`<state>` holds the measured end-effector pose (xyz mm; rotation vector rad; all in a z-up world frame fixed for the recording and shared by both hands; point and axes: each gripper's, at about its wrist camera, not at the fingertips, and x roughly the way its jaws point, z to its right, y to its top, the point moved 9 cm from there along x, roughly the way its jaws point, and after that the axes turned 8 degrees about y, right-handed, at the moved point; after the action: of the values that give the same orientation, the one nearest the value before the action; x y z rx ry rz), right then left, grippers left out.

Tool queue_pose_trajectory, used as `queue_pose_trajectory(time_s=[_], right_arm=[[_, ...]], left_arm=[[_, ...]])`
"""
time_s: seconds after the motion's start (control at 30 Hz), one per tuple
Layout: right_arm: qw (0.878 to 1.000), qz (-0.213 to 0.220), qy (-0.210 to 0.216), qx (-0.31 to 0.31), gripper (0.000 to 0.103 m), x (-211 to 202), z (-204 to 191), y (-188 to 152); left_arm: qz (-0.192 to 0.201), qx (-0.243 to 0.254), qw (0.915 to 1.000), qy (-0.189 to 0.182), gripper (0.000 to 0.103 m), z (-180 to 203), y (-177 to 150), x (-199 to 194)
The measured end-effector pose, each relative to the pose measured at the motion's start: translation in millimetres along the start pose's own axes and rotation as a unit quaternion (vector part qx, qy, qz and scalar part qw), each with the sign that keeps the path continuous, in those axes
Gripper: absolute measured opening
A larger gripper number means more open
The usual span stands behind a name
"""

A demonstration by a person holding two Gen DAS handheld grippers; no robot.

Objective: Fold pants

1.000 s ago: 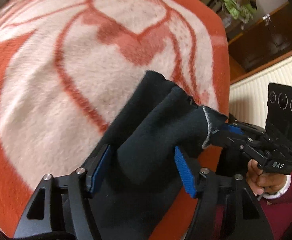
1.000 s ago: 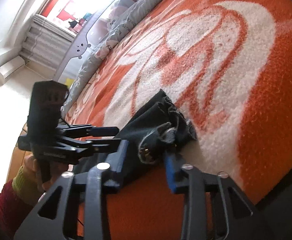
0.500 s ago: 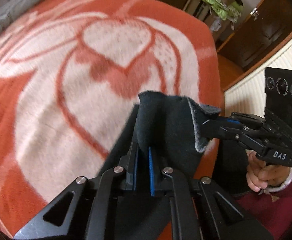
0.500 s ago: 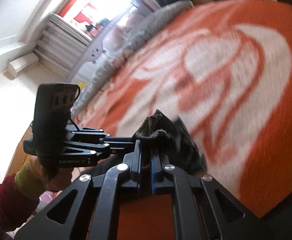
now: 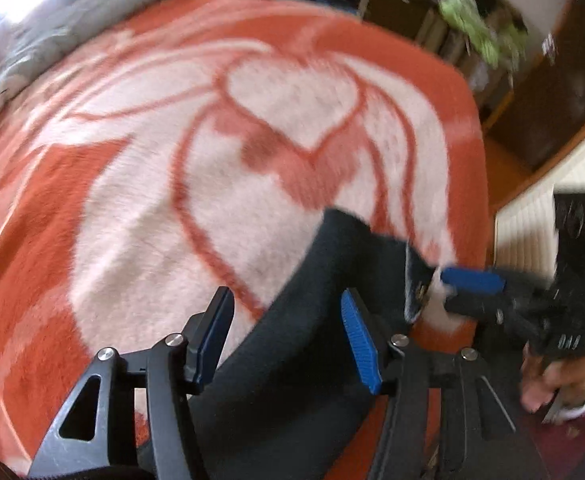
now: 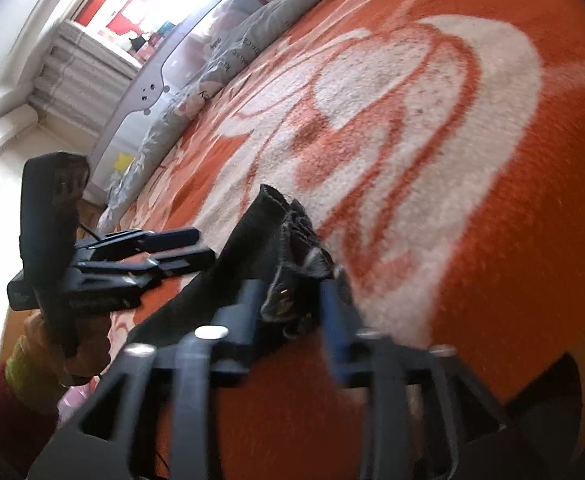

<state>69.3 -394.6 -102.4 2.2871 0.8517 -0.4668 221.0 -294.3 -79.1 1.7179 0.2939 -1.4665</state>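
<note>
the dark navy soft cloth pants (image 5: 320,320) lie on the fuzzy orange and white blanket with heart shapes (image 5: 140,208), near the blanket's edge. one end of the pants is bunched into a lumpy heap, with a small metal button showing in the right wrist view.

the left gripper with black arms and blue pads (image 5: 288,332) has its jaws wide apart. the cloth runs between them, but the pads do not squeeze it. the right gripper with the same black arms and blue pads (image 6: 290,304) also has its jaws apart, one on each side of the bunched end. it is not holding anything either. the right wrist view is a bit blurry, so i cannot tell if a pad just touches the cloth.

here is what could go wrong, as a guess. the pants look far from folded, and nobody is holding them. if a gripper closes on the lumpy heap, it may catch many layers at once, and the fold would come out thick and crooked. if it closes too low, it may pinch the fuzzy blanket too and drag it along. the pants are close to the blanket's edge, so a hard pull could slide them off. the two grippers are also near each other, so they could bump. the button part is bulky and may slip out of the pads.
</note>
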Motion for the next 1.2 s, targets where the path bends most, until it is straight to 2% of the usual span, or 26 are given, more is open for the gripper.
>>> queue_pose_trajectory(time_s=[0.07,0.1,0.13,0.2,0.27,0.3,0.33,0.37,0.4,0.47,0.5,0.53,0.6,0.67,0.77,0.8,0.83,0.93,1.1,1.17,1.2], right_arm=[[1.000,0.009,0.006,-0.003,0.055,-6,-4,-4],[1.000,0.011,0.004,-0.007,0.056,-8,-5,-7],[1.000,0.011,-0.003,-0.009,0.056,-8,-4,-10],[0.999,0.028,-0.005,-0.014,0.056,-15,-8,-12],[0.995,0.089,-0.010,-0.050,0.059,-38,-24,-8],[0.990,0.119,-0.011,-0.079,0.080,-49,-35,-6],[0.984,0.142,-0.017,-0.105,0.102,-56,-44,-4],[0.981,0.153,-0.021,-0.120,0.103,-56,-47,-4],[0.982,0.139,-0.024,-0.125,0.103,-49,-47,-3],[0.988,0.081,-0.051,-0.119,0.103,-27,-42,-5],[0.988,0.078,-0.055,-0.121,0.103,-24,-42,-6],[0.988,0.083,-0.048,-0.123,0.103,-23,-44,-6],[0.990,0.083,-0.030,-0.106,0.103,-19,-45,-10],[0.995,0.064,-0.024,-0.079,0.100,-12,-38,-19],[0.999,0.023,-0.001,-0.028,0.080,8,-21,-28],[1.000,0.011,-0.013,-0.009,0.071,13,-12,-31],[1.000,0.006,-0.017,-0.001,0.065,16,-7,-32],[0.999,0.010,0.000,0.037,0.065,20,1,-30],[0.996,0.013,0.030,0.078,0.065,32,8,-21],[0.998,0.002,0.025,0.064,0.047,40,6,-20],[0.998,-0.009,0.012,0.056,0.020,44,9,-22]], left_arm=[[0.048,-0.041,0.9978,-0.019,0.067,-9,6,-20],[0.075,-0.059,0.9951,-0.028,0.079,-12,9,-31],[0.100,-0.073,0.9918,-0.033,0.083,-15,11,-40],[0.135,-0.095,0.9857,-0.034,0.083,-21,13,-60],[0.169,-0.113,0.9787,-0.030,0.087,-26,15,-80],[0.182,-0.121,0.9755,-0.024,0.092,-30,14,-88],[0.191,-0.127,0.9730,-0.022,0.098,-33,15,-93],[0.196,-0.137,0.9705,-0.027,0.102,-37,15,-96],[0.202,-0.154,0.9665,-0.037,0.103,-42,14,-95],[0.201,-0.195,0.9597,-0.025,0.102,-55,12,-91],[0.198,-0.213,0.9566,-0.017,0.102,-61,6,-88],[0.189,-0.219,0.9572,-0.011,0.102,-64,2,-82],[0.166,-0.200,0.9656,0.005,0.102,-69,-6,-70],[0.132,-0.148,0.9801,0.014,0.102,-64,-10,-57],[0.078,-0.071,0.9944,0.011,0.101,-48,-12,-34],[0.061,-0.050,0.9969,0.003,0.099,-42,-13,-25],[0.044,-0.032,0.9985,-0.009,0.096,-36,-14,-18],[0.001,-0.001,0.9977,-0.068,0.094,-17,-10,3],[-0.057,0.022,0.9907,-0.121,0.091,4,-5,34],[-0.080,0.028,0.9866,-0.139,0.089,13,-5,46],[-0.092,0.032,0.9850,-0.142,0.089,17,-6,53]])
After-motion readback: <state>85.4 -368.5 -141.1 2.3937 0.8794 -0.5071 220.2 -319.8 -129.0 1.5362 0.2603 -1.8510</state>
